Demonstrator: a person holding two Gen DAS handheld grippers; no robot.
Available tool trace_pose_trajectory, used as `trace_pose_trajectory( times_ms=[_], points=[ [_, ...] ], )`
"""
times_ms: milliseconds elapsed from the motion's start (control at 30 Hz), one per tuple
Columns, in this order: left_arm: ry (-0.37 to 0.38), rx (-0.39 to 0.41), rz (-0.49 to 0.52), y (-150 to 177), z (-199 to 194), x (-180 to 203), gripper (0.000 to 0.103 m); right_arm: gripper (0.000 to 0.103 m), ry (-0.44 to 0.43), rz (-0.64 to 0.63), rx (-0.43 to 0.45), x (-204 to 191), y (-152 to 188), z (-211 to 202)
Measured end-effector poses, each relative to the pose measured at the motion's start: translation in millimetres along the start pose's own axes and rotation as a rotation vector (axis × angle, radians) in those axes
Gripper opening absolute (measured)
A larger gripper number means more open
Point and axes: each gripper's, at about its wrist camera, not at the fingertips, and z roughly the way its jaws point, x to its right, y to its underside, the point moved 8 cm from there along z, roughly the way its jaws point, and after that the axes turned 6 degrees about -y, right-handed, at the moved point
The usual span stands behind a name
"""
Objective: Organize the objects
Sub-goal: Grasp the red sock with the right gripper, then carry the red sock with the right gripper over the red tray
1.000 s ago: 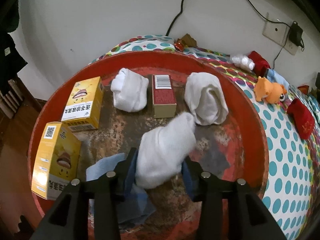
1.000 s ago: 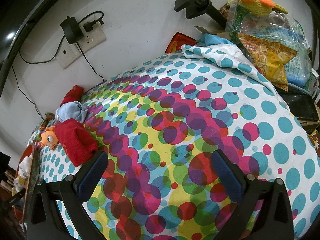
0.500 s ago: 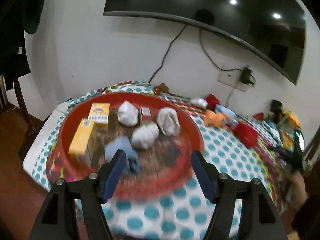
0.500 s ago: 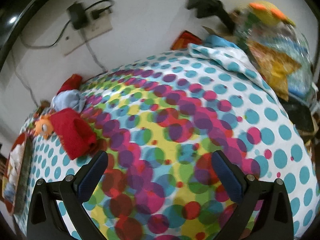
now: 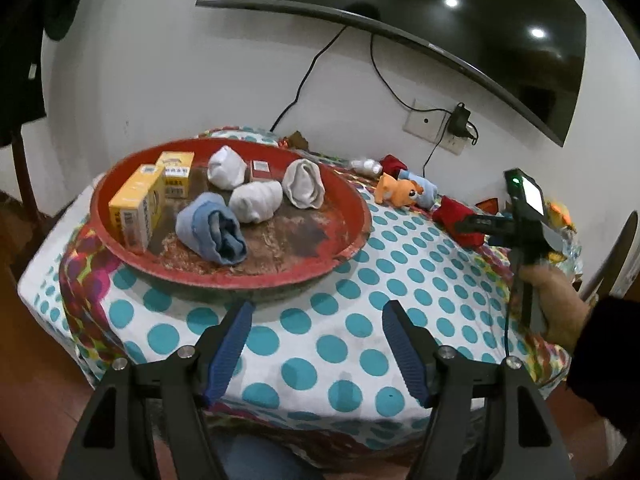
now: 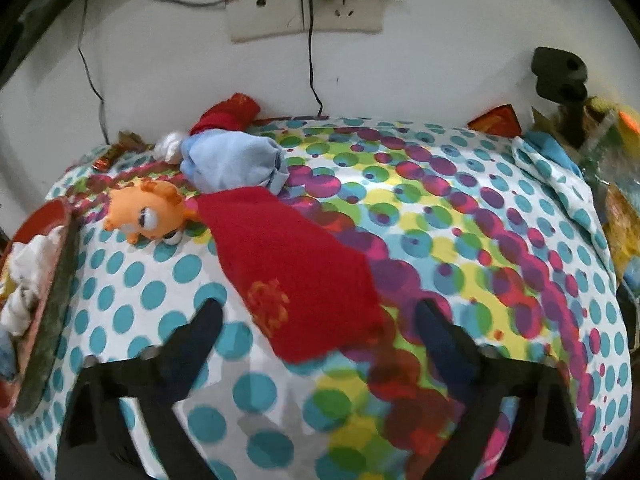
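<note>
A red round tray point(image 5: 224, 276) on the dotted tablecloth holds two yellow boxes point(image 5: 136, 208), a small red box point(image 5: 261, 169), three white rolled socks point(image 5: 256, 200) and a blue roll point(image 5: 212, 232). My left gripper point(image 5: 318, 312) hangs open and empty over the cloth in front of the tray. In the right wrist view a flat red sock point(image 6: 296, 264) lies with its near end between the fingers of my right gripper point(image 6: 320, 320). Its jaws are closing, with gaps still showing on both sides of the sock. An orange plush toy point(image 6: 148, 212) and a light blue bundle point(image 6: 232, 160) lie just beyond.
A second red roll point(image 6: 228, 114) and a small white item point(image 6: 170, 146) sit by the wall under a socket with a charger point(image 6: 308, 4). Bags and a black mount point(image 6: 560, 76) crowd the right edge. A hand point(image 5: 560, 300) holds the right gripper. A dark screen point(image 5: 400, 20) hangs above.
My left gripper let go of the white roll in the tray and drew back off the tray. My right gripper swung left over the red sock and its jaws narrowed.
</note>
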Motion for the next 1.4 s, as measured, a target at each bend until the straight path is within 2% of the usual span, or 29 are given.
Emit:
trace_pose_trajectory(
  times_ms=[67, 100, 200, 300, 400, 500, 767, 1133, 1400],
  points=[
    [0.01, 0.001, 0.001, 0.6, -1.4, 0.2, 0.07, 0.062, -0.018, 0.011, -0.036, -5.9, 0.5, 12.3],
    [0.013, -0.001, 0.001, 0.7, -1.1, 0.7, 0.07, 0.057, 0.005, -0.002, -0.037, -7.1, 0.0, 14.7],
    [0.02, -0.014, 0.018, 2.6, 1.4, 4.4, 0.07, 0.045, 0.039, -0.009, -0.03, -7.5, -2.0, 15.0],
    [0.028, -0.007, 0.02, 2.4, -0.4, 6.9, 0.07, 0.037, 0.087, -0.01, -0.012, -4.9, -4.6, 9.0],
    [0.029, -0.012, 0.022, 2.9, -0.3, 7.4, 0.07, 0.035, 0.149, -0.018, 0.01, -4.1, -8.2, -1.5],
    [0.014, -0.018, 0.016, 4.1, -0.1, 5.1, 0.07, 0.034, 0.175, -0.045, 0.021, -10.2, -10.8, -11.5],
    [-0.013, 0.001, 0.014, 3.5, -5.4, 3.3, 0.07, 0.034, 0.195, -0.136, 0.099, -44.9, -31.3, -57.4],
    [-0.041, 0.03, 0.023, 0.2, -14.0, 3.4, 0.07, 0.035, 0.165, -0.209, 0.206, -115.3, -62.4, -113.4],
    [-0.047, 0.036, 0.024, -0.8, -14.8, 3.6, 0.07, 0.035, 0.114, -0.262, 0.247, -170.3, -73.4, -134.2]
  ],
)
